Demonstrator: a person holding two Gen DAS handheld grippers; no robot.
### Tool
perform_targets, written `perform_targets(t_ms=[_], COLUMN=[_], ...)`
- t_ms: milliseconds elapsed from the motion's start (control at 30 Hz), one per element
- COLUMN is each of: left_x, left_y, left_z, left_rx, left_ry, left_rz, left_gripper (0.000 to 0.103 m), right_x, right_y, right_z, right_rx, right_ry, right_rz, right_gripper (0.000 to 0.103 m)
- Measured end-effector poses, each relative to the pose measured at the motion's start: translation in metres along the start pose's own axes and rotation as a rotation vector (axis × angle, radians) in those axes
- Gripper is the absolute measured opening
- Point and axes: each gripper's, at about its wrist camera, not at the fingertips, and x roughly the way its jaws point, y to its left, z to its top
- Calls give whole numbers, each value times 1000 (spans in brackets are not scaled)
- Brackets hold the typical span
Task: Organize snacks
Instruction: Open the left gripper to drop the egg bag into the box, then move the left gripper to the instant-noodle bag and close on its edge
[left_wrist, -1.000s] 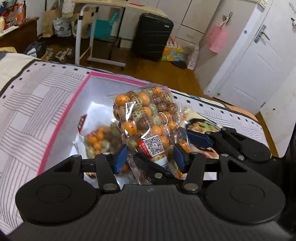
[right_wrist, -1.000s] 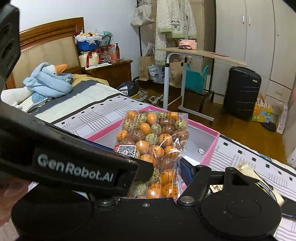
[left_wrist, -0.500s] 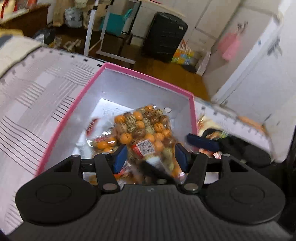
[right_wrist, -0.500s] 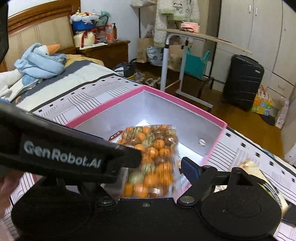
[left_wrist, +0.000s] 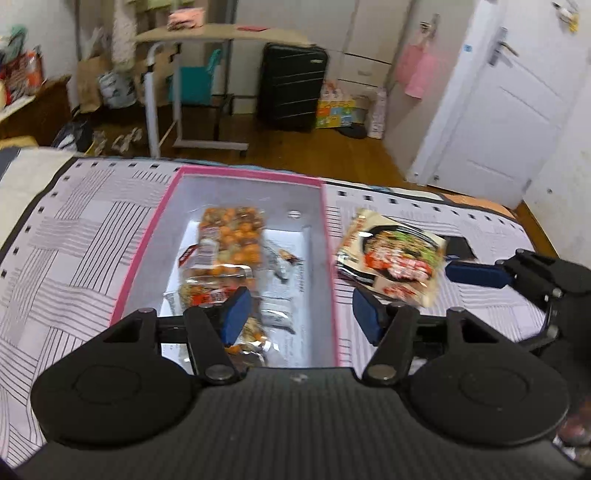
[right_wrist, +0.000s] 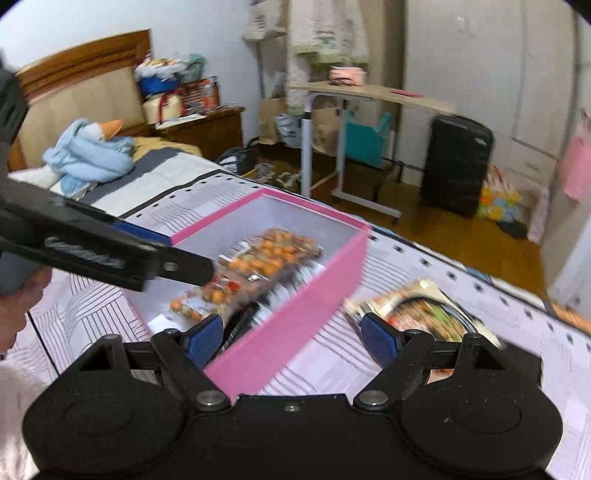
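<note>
Now the candy bag (left_wrist: 232, 236) lies in the pink box (left_wrist: 248, 174), dropped from the grip seen a second ago. Left gripper (left_wrist: 301, 314) opening, empty; right gripper (right_wrist: 291, 338) spread, empty. Noodle packet (left_wrist: 391, 254) waits beside box, likely next.

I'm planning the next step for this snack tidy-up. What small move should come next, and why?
Probably bring the right gripper over the printed noodle packet lying on the striped bedspread, just outside the pink-walled box. The clear bags of orange round snacks already lie inside. The right gripper is open and empty; the left gripper is opening, gripping nothing.
</note>
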Motion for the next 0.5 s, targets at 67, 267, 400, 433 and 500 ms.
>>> perform_targets(t_ms=[67, 267, 400, 433, 500], left_x=[-8, -16, -12, -10, -5], left_y=[-12, -48, -71, -77, -85], left_z=[-3, -9, -11, -11, -12], left_rx=[28, 103, 140, 145, 157], left_ry=[7, 37, 56, 64, 73], left_rz=[-15, -58, -89, -94, -109], left_gripper=[62, 63, 64, 64, 64], right_x=[-15, -54, -62, -61, -60], right_y=[-10, -25, -34, -37, -45], right_z=[-7, -20, -28, -32, -39], right_rx=[33, 37, 36, 40, 48], right_ry=[-2, -31, -32, -30, -36], right_rz=[-4, -51, -86, -97, -99], right_gripper=[85, 85, 85, 85, 84])
